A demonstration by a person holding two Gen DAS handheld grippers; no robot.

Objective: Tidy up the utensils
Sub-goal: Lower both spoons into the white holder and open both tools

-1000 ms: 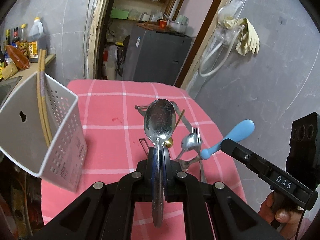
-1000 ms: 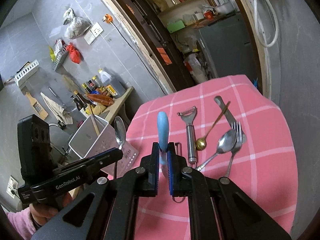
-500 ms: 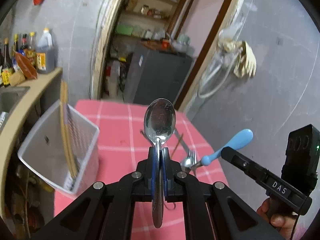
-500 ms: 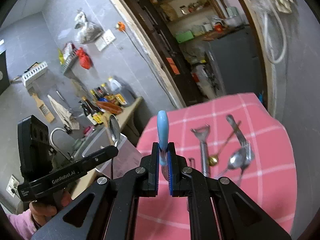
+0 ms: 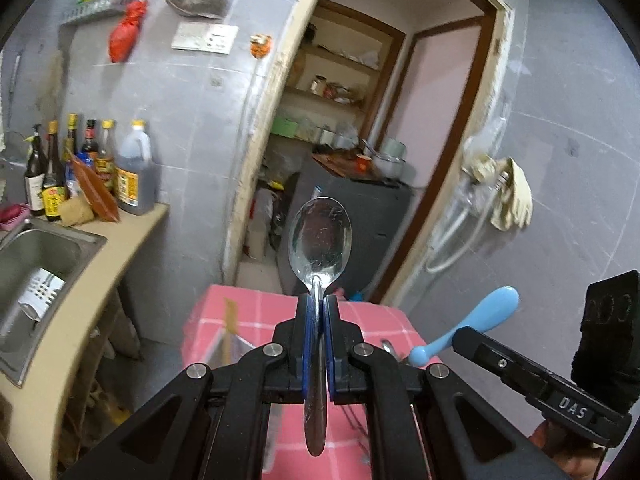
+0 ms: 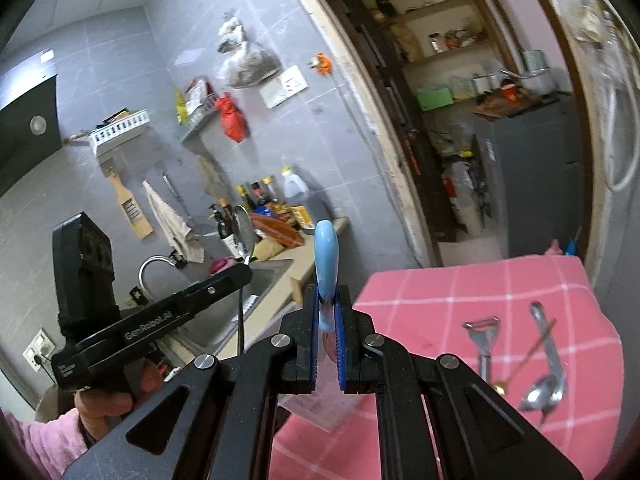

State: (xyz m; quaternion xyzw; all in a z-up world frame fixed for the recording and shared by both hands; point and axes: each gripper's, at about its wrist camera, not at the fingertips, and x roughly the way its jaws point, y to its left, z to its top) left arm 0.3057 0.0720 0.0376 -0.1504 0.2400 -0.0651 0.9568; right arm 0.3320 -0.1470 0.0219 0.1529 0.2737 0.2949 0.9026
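My left gripper [image 5: 316,312] is shut on the handle of a steel spoon [image 5: 319,240], bowl upward, held high above the pink checked table [image 5: 256,312]. My right gripper [image 6: 328,316] is shut on a blue-handled utensil [image 6: 326,256], which also stands upright. Each gripper shows in the other view: the right gripper [image 5: 456,336] with the blue-handled utensil [image 5: 480,322], the left gripper [image 6: 244,274] with the spoon [image 6: 244,234]. The white utensil caddy [image 6: 312,408] with a wooden stick [image 5: 229,320] sits low, mostly hidden behind the fingers. A peeler [image 6: 484,336], a small gold spoon [image 6: 520,364] and a spoon with a fork [image 6: 548,384] lie on the table [image 6: 480,288].
A steel sink [image 5: 40,248] in a beige counter lies left of the table, with sauce bottles [image 5: 92,168] behind it. An open doorway [image 5: 340,140] to a storeroom is straight ahead. Grey tiled walls close in on the right.
Both grippers have risen with their utensils and tilted upward. The table, the caddy and the loose utensils have dropped low in both views.
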